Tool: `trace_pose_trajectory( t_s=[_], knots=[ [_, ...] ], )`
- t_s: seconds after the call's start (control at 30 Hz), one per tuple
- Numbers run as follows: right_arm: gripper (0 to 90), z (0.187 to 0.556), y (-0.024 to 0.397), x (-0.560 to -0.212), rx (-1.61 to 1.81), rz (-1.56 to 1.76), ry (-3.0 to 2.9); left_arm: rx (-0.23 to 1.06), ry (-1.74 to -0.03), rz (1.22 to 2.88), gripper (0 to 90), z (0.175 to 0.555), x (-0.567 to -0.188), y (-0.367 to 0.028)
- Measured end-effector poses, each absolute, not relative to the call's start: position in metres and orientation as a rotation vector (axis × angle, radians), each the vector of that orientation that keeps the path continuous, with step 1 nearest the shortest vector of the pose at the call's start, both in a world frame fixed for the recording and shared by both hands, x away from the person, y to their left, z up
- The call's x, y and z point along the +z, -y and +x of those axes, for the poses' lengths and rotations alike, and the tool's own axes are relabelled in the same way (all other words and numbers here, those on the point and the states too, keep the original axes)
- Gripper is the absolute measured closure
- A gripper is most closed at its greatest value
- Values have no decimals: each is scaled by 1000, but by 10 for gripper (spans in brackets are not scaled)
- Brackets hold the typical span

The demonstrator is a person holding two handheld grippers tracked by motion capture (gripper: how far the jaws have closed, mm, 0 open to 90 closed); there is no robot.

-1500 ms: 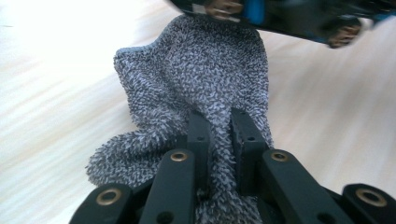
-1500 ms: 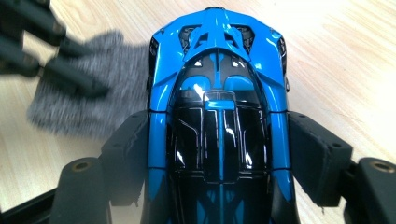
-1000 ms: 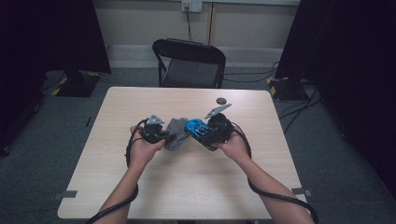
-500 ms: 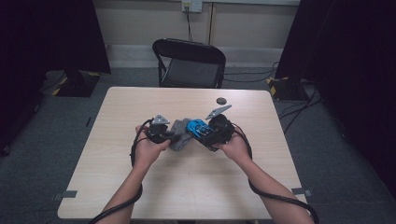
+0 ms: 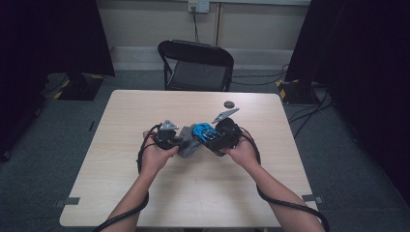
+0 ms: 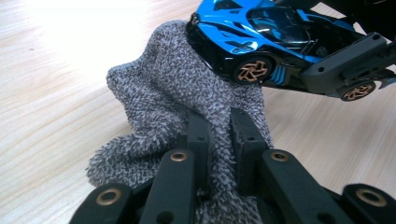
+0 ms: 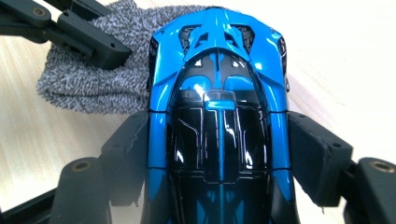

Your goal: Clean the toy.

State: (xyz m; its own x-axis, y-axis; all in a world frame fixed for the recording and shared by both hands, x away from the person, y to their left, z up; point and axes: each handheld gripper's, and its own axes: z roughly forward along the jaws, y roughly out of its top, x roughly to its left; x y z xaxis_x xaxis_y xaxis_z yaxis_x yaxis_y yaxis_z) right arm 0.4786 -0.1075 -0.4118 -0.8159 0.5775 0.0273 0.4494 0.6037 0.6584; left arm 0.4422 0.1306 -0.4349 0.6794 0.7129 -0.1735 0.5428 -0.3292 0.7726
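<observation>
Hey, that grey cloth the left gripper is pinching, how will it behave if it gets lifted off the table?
The cloth is probably floppy: it already bunches and folds between the left gripper jaws. Its fuzzy weave looks grippy, so slipping seems unlikely. It likely weighs little and would drape down, maybe brushing the toy car.

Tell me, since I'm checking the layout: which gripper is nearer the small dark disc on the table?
Right. The right gripper, shut on the blue toy car, sits just below the disc; the left gripper, clamping the grey cloth, is farther left.

Glossy blue-and-black toy car [image 7: 219, 116] with bronze wheels — speckled grey cloth [image 6: 173, 102] — pale wood-grain table [image 5: 145, 203].
</observation>
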Motion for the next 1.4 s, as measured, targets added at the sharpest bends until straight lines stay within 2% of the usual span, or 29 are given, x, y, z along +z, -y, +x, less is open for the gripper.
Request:
trace_pose_trajectory(
  t_s=[1.4],
  knots=[
    [287,482,100,-405,1022,860,-2638,159,-840,2036,801,428,-445,-87]
  ],
)
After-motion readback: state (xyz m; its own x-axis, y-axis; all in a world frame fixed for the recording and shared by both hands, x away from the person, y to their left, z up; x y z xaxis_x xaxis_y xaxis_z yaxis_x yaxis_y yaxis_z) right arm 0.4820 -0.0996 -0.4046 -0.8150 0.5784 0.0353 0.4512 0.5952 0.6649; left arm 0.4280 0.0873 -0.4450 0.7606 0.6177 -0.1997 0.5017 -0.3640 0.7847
